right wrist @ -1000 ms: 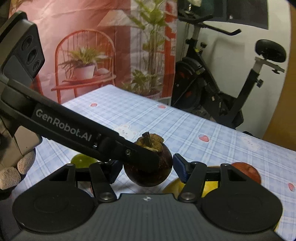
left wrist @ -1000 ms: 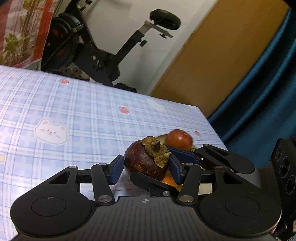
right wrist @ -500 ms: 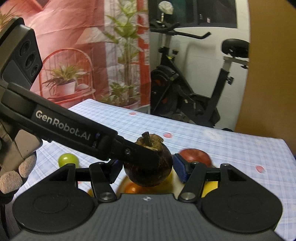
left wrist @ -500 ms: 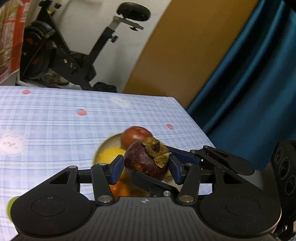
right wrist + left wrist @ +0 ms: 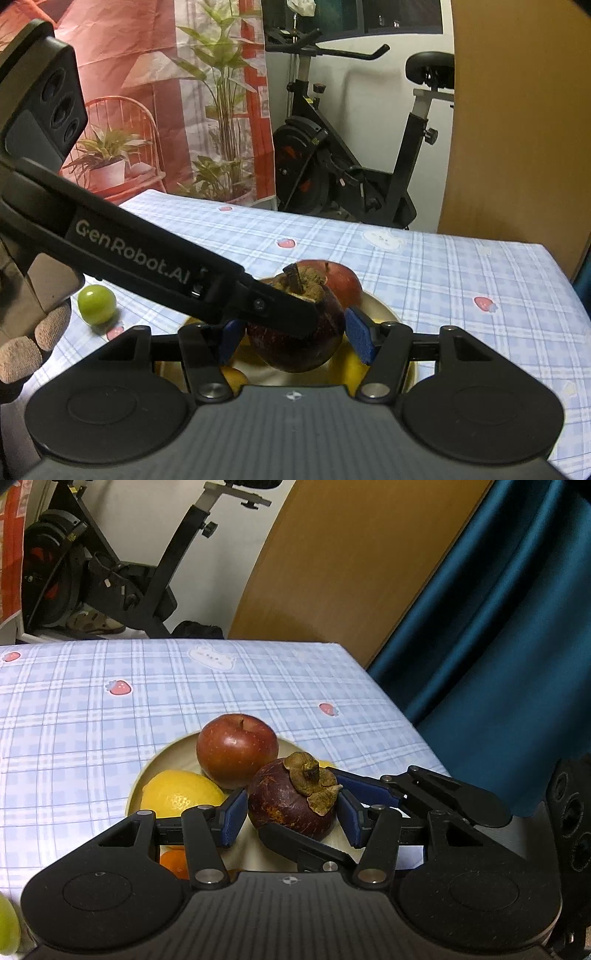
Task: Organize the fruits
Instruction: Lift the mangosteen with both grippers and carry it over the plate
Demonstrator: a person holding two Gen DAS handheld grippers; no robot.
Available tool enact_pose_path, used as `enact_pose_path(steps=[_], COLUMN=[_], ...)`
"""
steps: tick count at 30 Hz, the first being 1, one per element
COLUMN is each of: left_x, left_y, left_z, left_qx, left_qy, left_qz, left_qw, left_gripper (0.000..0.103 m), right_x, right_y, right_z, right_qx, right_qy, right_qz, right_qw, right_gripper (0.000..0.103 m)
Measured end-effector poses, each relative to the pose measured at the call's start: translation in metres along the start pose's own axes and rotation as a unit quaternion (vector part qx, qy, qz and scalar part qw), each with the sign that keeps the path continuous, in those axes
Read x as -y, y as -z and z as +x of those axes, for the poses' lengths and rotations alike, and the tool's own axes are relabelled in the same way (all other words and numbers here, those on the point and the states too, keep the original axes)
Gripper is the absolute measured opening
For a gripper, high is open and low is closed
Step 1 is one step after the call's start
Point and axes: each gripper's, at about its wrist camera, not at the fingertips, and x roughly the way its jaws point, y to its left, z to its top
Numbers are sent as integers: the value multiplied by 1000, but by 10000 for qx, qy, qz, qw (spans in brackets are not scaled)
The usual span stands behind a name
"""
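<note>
The mangosteen (image 5: pixel 288 805) hangs in the air above the plate (image 5: pixel 147 775), gripped crosswise by both tools; the left tongs (image 5: pixel 291 819) pinch it between their blue pads (image 5: pixel 233 821), and the right tongs (image 5: pixel 293 338) pinch it too, their fingers coming in from the side so that one passes under the fruit's near face and the other behind it; which pair carries most of the weight I cannot tell

The plate sits on the checked surface (image 5: pixel 74 720) and already holds an apple (image 5: pixel 236 749), a lemon (image 5: pixel 177 794) and an orange (image 5: pixel 173 862) low at the near edge; a small green fruit (image 5: pixel 96 303) lies on the cloth well apart from the plate

The step in hand looks like setting the mangosteen down among the others; to do it well, aim for the bare patch of plate in front of the apple and beside the lemon, and bring both tools down together so the crossed fingers do not twist the fruit; keep the stem cap upward, since the round underside will settle better against its neighbours; let the fruit touch the plate before easing either pinch, because a drop could send it rolling off the rim; spread one pair first, check that the fruit rests steady, then spread the other and draw each tool back along its own line, clear of the apple
</note>
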Motion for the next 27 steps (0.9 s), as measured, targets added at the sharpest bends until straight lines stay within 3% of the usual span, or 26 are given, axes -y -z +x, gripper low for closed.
enact_pose_path(steps=[27], left_x=[-8], left_y=[10], left_z=[11], left_qx=[-153], left_qy=[-179], left_qz=[-182], left_qw=[9996], left_gripper=[56], right_x=[-16], right_y=[6], right_z=[31], right_qx=[-403], right_qy=[-25], right_qz=[-1260], right_qw=[9912], right_gripper=[62])
